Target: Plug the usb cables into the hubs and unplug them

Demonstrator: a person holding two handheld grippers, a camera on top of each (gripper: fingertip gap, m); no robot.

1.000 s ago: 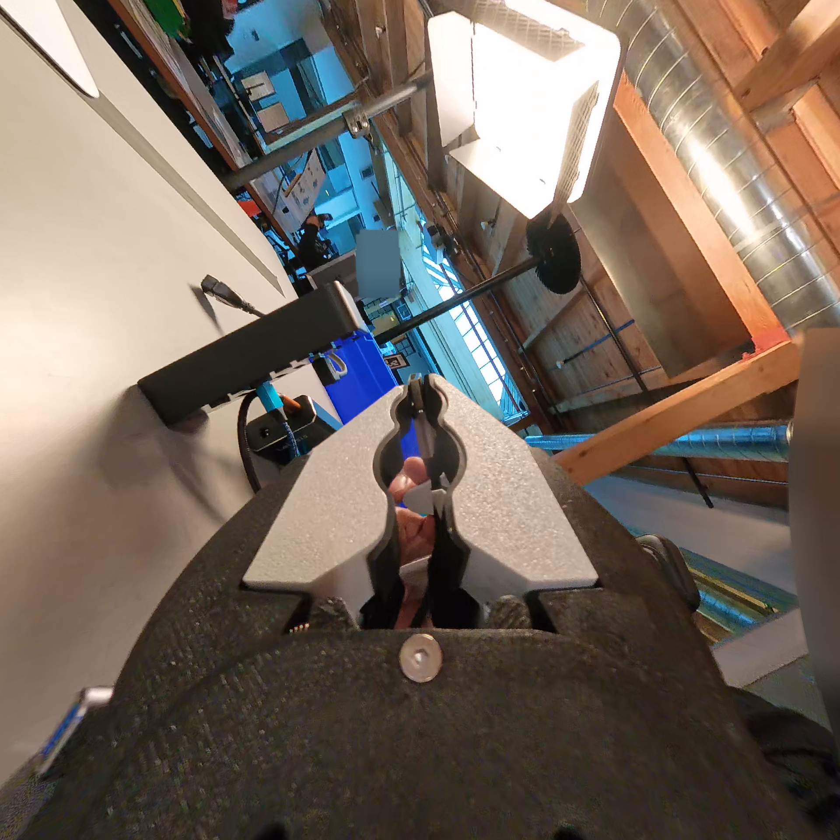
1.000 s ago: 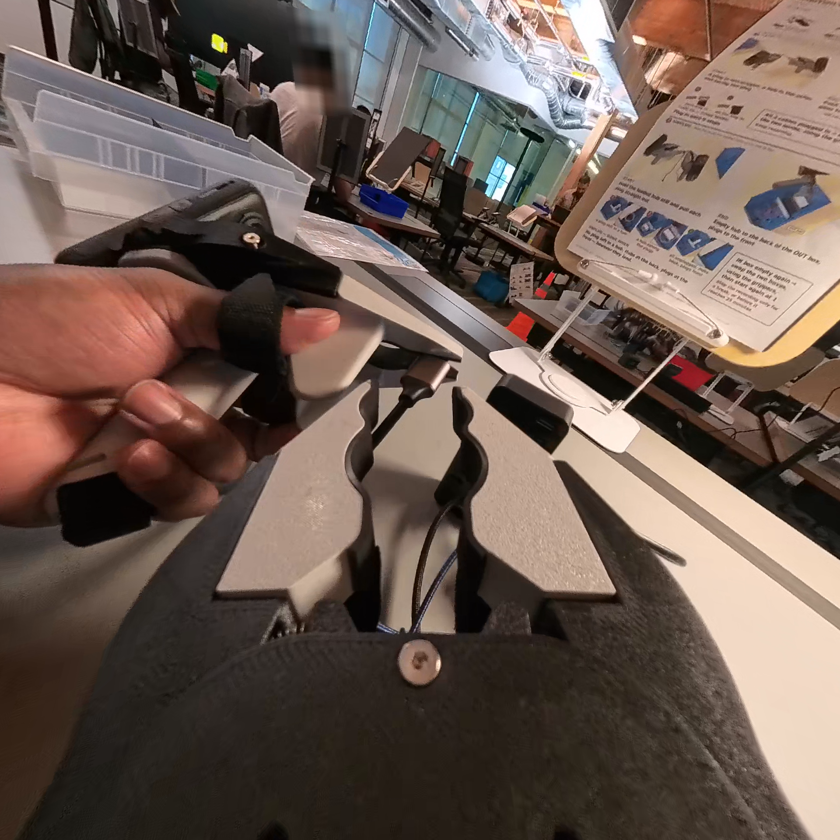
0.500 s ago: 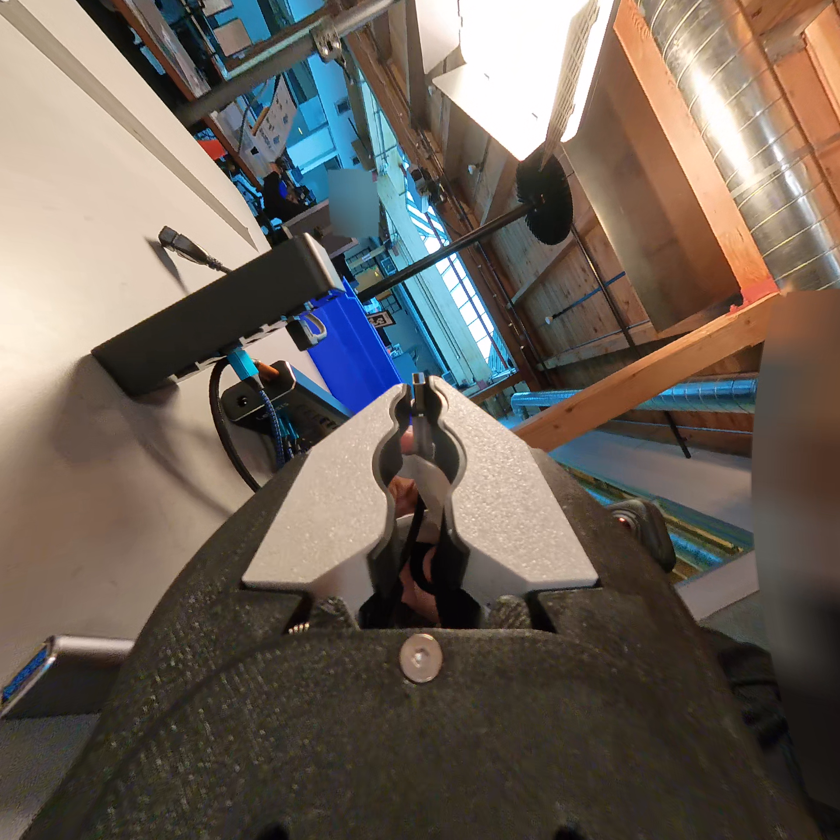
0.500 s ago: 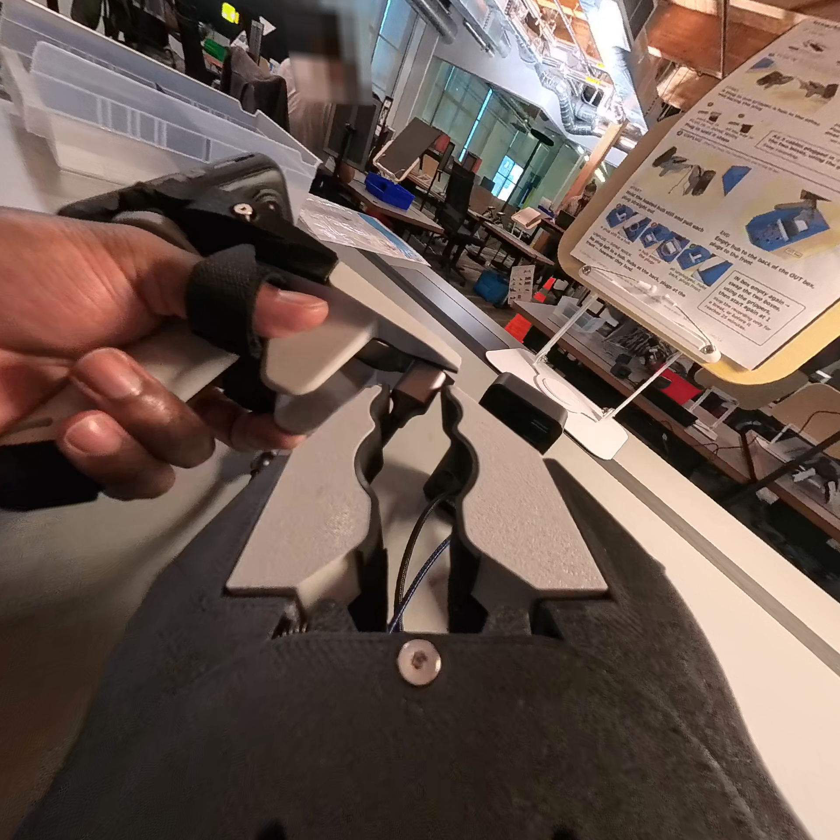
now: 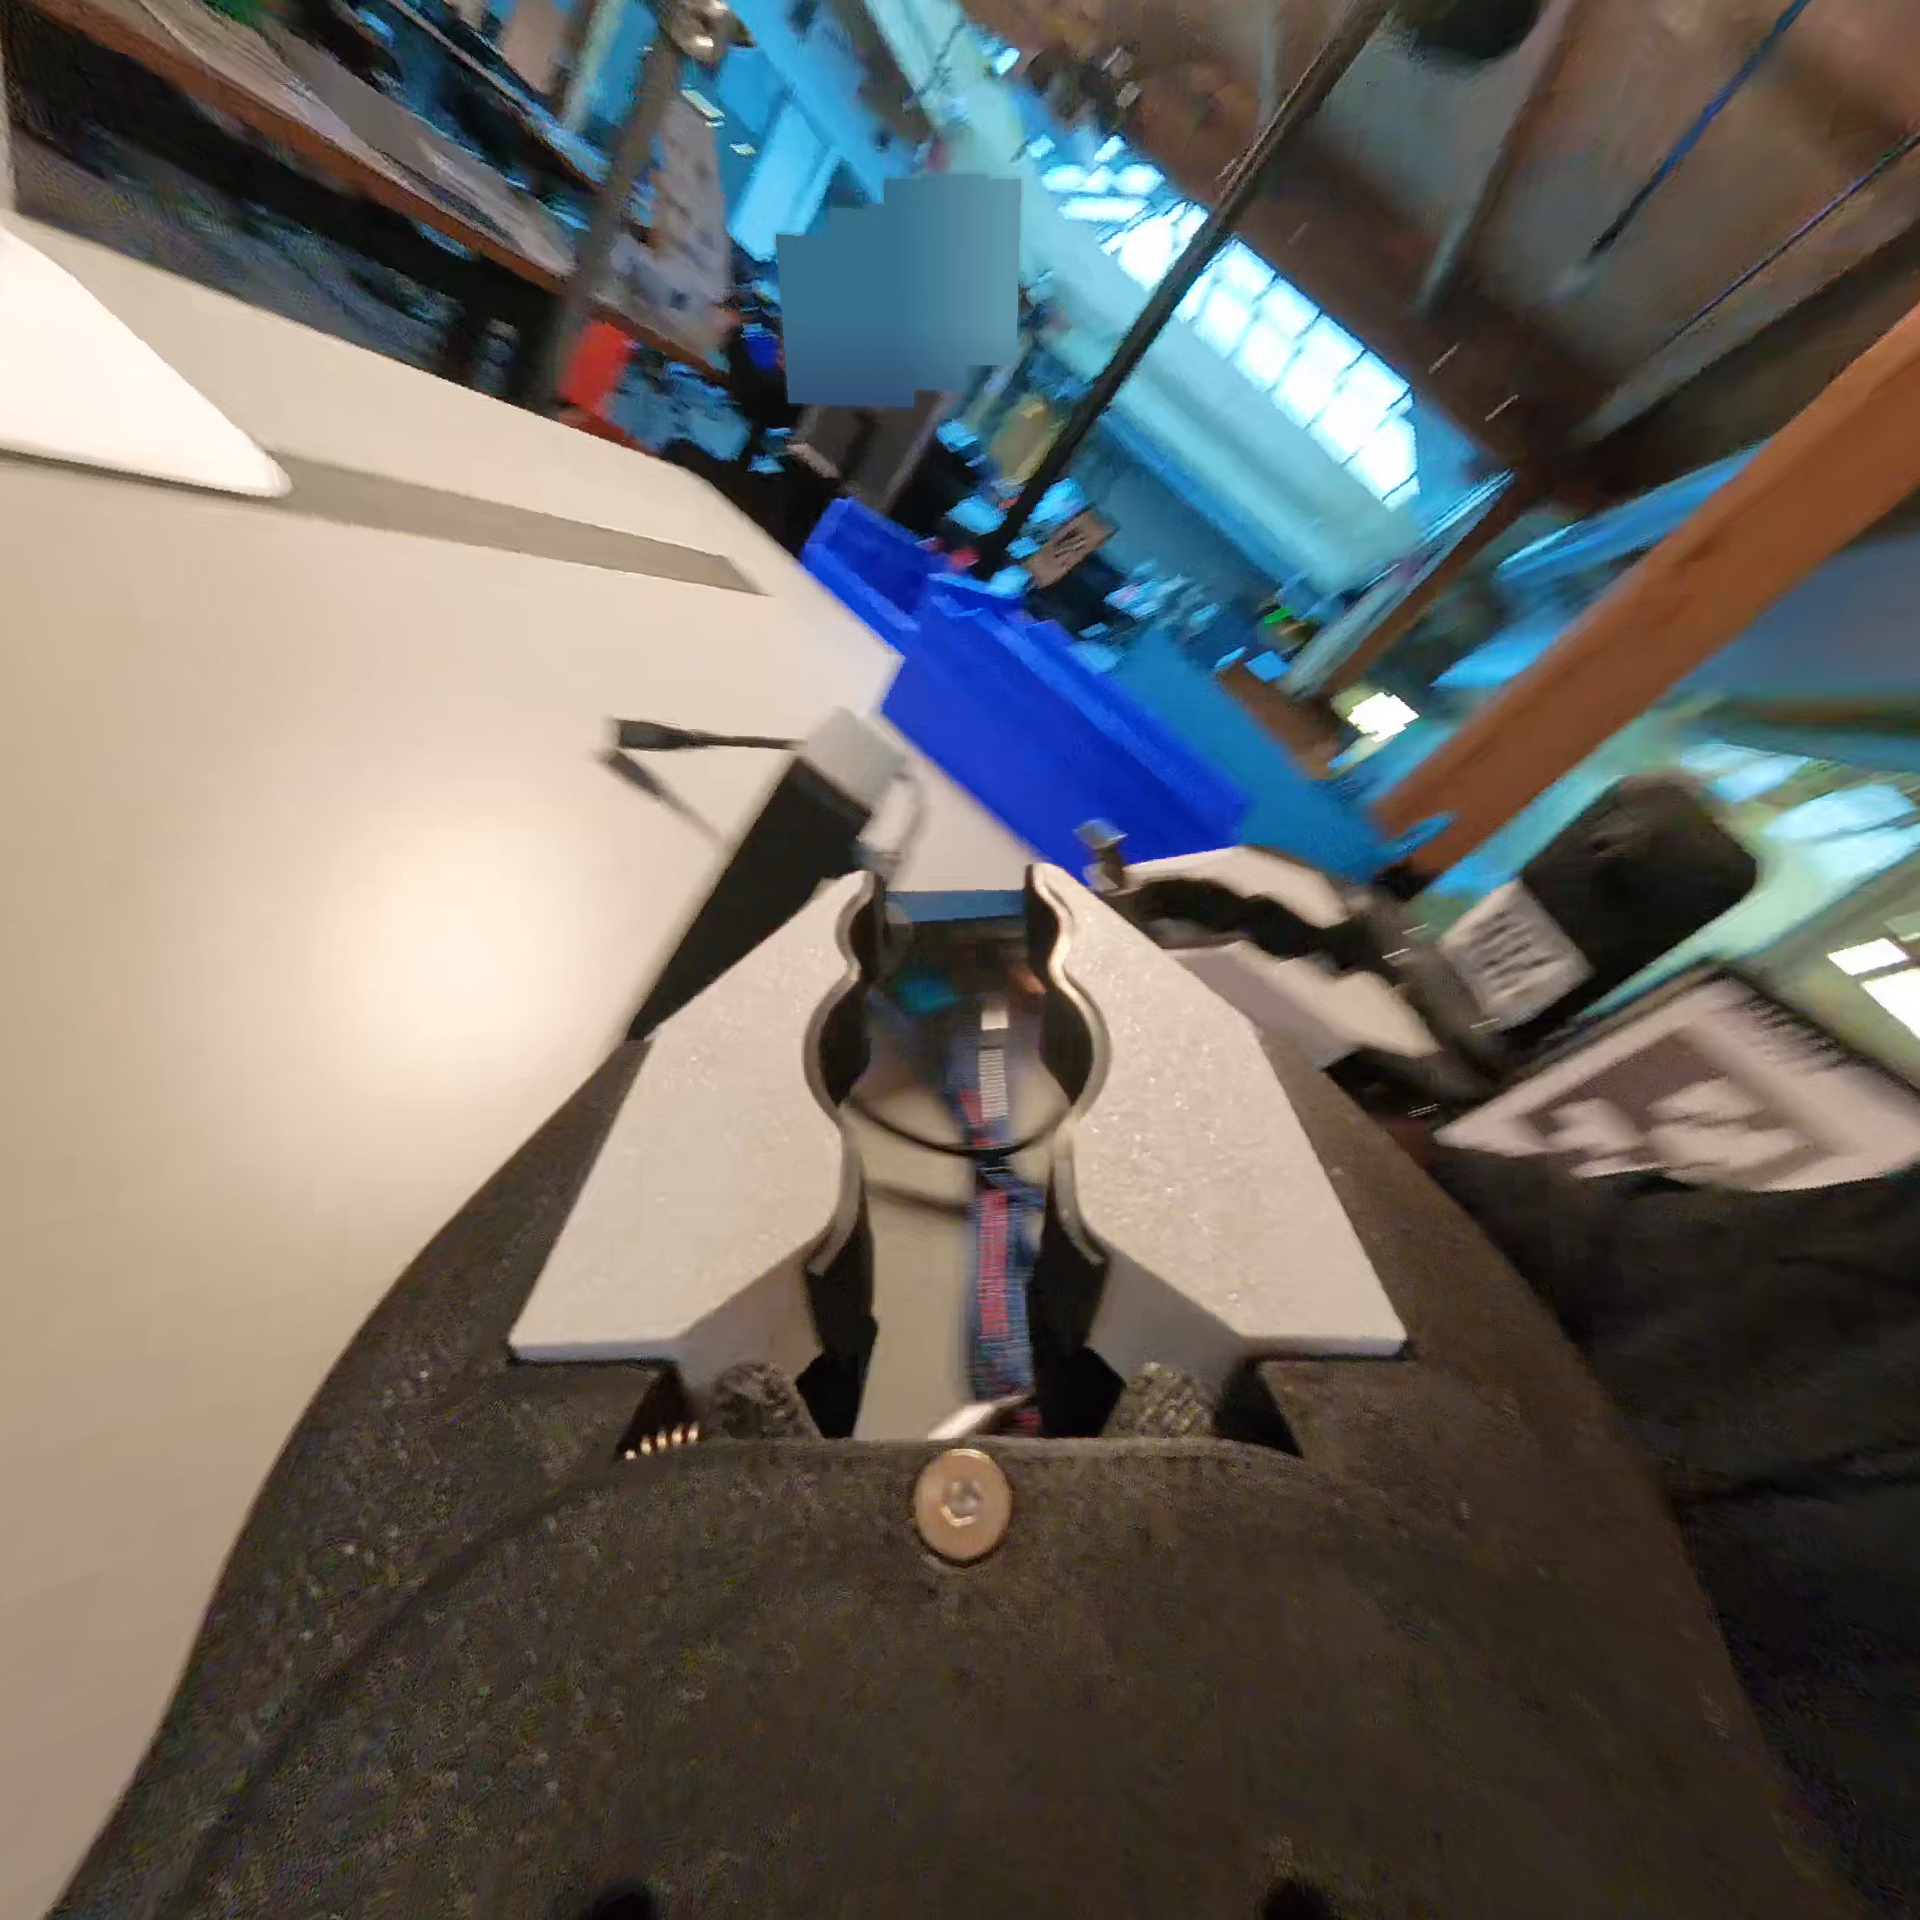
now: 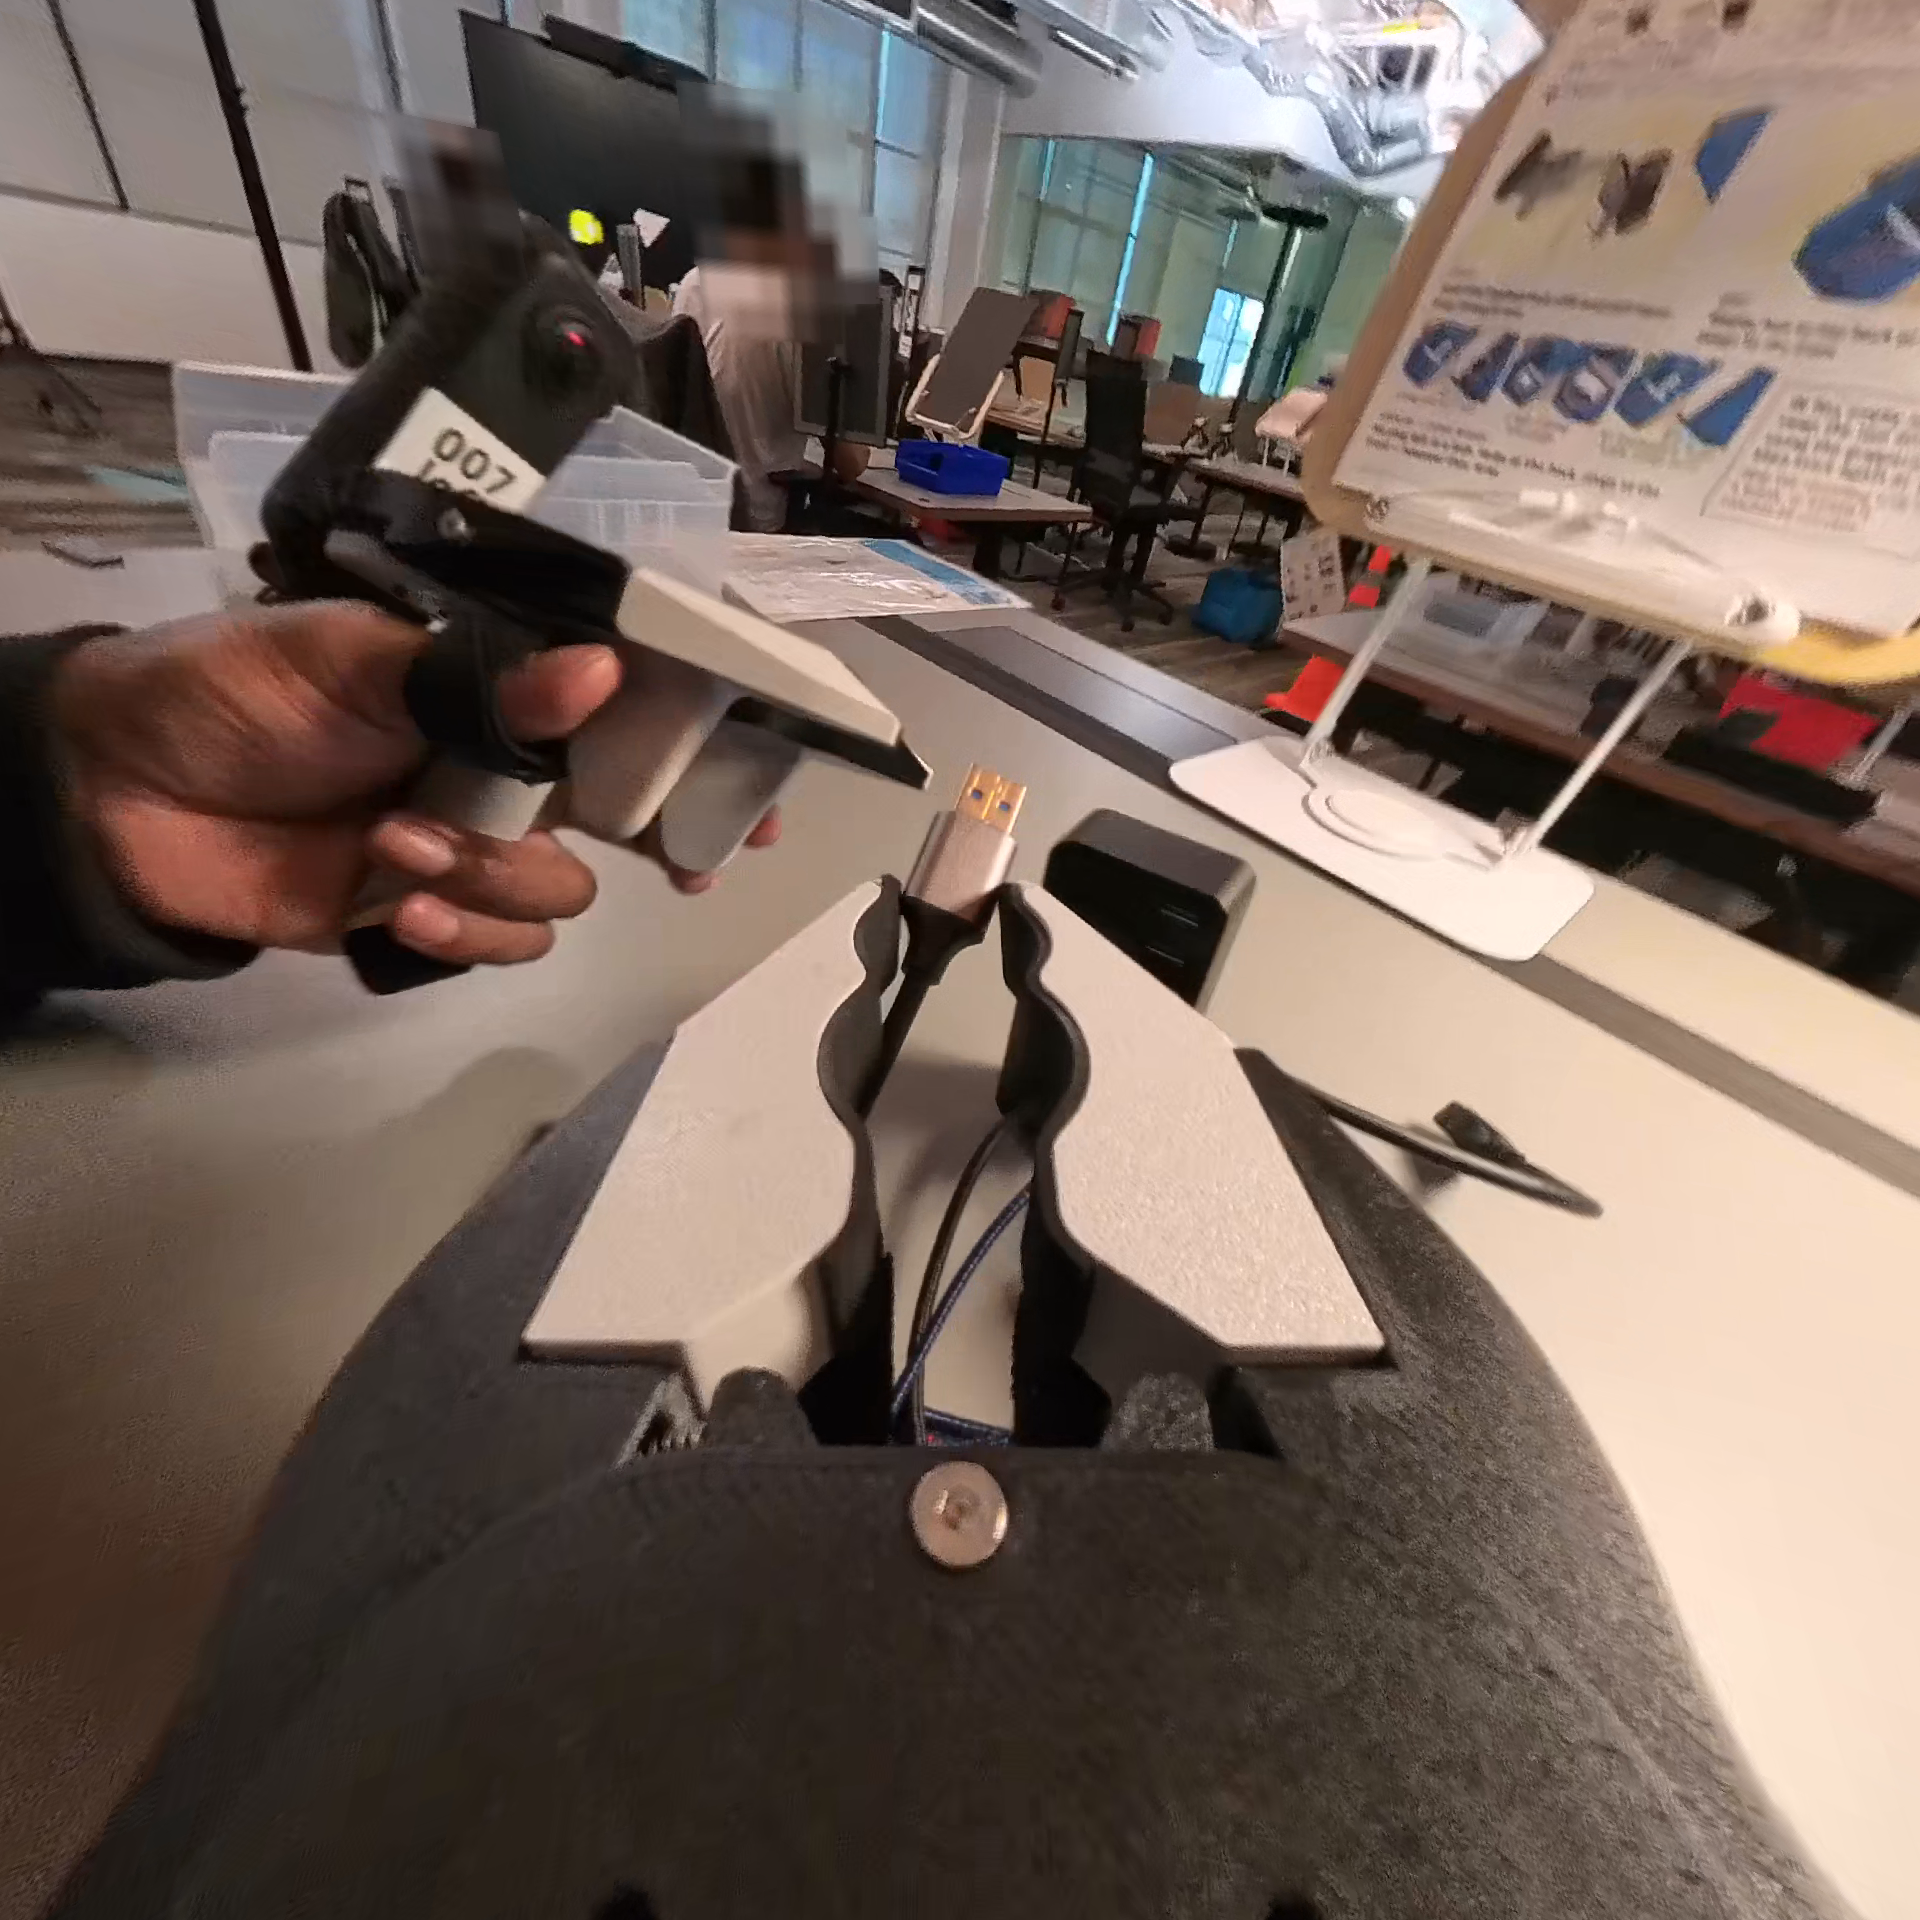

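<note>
USB plug (image 6: 966, 847) pinched in right gripper (image 6: 943, 909); labelled left gripper (image 6: 727, 748) near.

Left wrist view: rolled, low and close over the counter (image 5: 312, 935), right gripper (image 5: 1247, 914) at 2 o'clock. Right wrist view: level, left gripper (image 6: 914, 764) at 10 o'clock. Shared: counter, black hub (image 6: 1143, 894).

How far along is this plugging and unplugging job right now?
Done: a silver USB plug sits bare, in no port. In hand: the right tongs pinch it, just short of the left tongs. Left: another cable lies loose on the table; whether the black hub holds cables is unclear.
</note>
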